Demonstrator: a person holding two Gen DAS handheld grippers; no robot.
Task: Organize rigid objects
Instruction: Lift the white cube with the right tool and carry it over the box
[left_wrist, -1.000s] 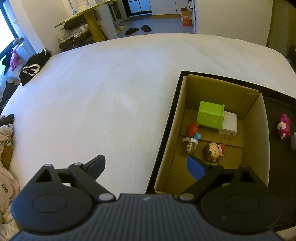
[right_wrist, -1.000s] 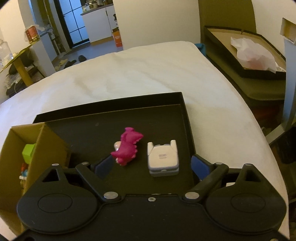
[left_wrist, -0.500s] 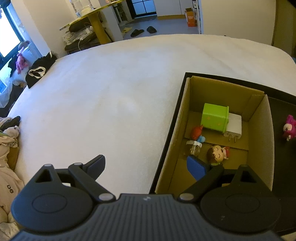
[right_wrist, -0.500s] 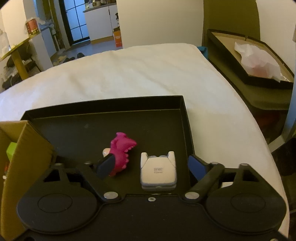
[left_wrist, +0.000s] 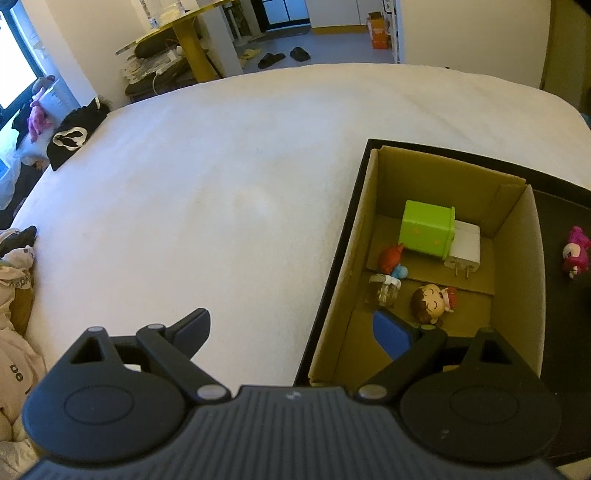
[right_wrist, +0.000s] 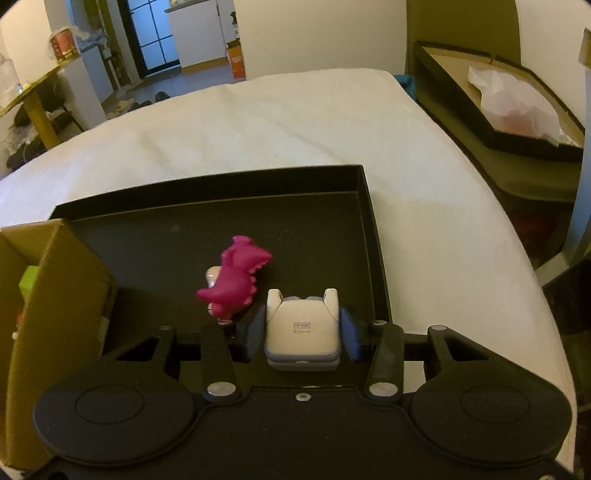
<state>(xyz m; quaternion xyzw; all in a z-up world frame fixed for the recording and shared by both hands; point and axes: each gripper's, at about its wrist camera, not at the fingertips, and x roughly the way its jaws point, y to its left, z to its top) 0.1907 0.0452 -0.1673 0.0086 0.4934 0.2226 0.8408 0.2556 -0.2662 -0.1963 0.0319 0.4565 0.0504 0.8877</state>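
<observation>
My right gripper (right_wrist: 302, 332) has closed its blue pads on a white and grey figure base (right_wrist: 302, 331) that lies in the black tray (right_wrist: 365, 192). A magenta dinosaur figure (right_wrist: 236, 282) stands just left of it, and shows at the right edge in the left wrist view (left_wrist: 574, 253). My left gripper (left_wrist: 291, 328) is open and empty, straddling the left wall of a cardboard box (left_wrist: 334, 280). The box holds a green cube (left_wrist: 426, 230), a white charger (left_wrist: 463, 249), a doll head figure (left_wrist: 430, 301), a small jar (left_wrist: 384, 290) and a red and blue figure (left_wrist: 391, 258).
The tray and box sit on a white bed (left_wrist: 203, 184). Clothes (left_wrist: 11, 295) lie at its left edge and a black mask (left_wrist: 70, 138) at its far left. A flat box with white paper (right_wrist: 517, 99) stands right of the bed.
My right gripper moved forward around the white figure base and closed on it. My left gripper barely moved and stays open.
</observation>
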